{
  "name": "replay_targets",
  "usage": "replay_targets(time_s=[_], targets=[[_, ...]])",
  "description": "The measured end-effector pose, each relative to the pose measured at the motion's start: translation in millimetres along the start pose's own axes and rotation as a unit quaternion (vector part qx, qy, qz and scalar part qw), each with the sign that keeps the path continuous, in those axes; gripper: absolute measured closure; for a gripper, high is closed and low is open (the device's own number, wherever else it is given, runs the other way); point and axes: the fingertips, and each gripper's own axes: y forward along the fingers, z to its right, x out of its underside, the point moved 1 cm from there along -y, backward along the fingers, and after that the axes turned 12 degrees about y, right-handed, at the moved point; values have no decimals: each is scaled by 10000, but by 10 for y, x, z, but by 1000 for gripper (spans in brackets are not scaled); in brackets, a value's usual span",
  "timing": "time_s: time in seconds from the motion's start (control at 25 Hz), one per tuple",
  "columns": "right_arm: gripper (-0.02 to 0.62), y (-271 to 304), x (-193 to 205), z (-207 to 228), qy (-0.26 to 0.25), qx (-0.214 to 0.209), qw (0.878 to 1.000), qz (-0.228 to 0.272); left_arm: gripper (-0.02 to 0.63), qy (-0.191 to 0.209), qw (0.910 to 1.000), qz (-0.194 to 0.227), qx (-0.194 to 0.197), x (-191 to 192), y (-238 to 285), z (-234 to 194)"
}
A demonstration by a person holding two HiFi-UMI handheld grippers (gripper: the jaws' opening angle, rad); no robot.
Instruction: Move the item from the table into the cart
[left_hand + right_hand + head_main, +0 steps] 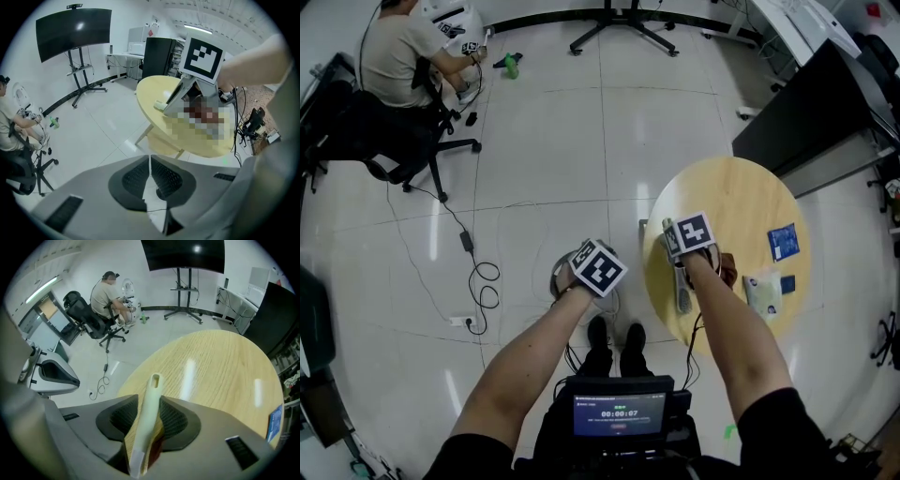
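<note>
Right tool (149, 404) is open, straddling the pale handle (152, 383) on the tabletop (220, 366). Centre it, then close firmly before lifting. Left tool (150, 164) closed, empty; hold it clear.

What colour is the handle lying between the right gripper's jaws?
Pale cream: the handle shows best in the right gripper view.

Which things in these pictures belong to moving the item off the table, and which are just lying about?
Job in hand:
- round wooden table
- pale handled tool, lying on it
- right gripper, jaws open around the tool

Just lying about:
- blue packet and pale packet, on the table
- green object and cable, on the floor
- left gripper, shut and empty
</note>
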Motion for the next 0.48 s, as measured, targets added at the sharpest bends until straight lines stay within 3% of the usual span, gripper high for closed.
replay_targets(time_s=[0.04, 0.16, 0.36, 0.48], targets=[[492, 28, 30, 22, 54, 36, 9999, -91, 586, 31, 10000, -23, 26, 7, 19, -6], [503, 65, 20, 46, 247, 162, 9994, -183, 586, 116, 9999, -94, 88, 54, 61, -23], [512, 76, -135, -48, 68, 97, 9998, 154, 586, 108, 9998, -98, 161, 69, 113, 25], [517, 37, -30, -94, 224, 57, 9997, -12, 586, 27, 9999, -3, 111, 89, -20, -18]])
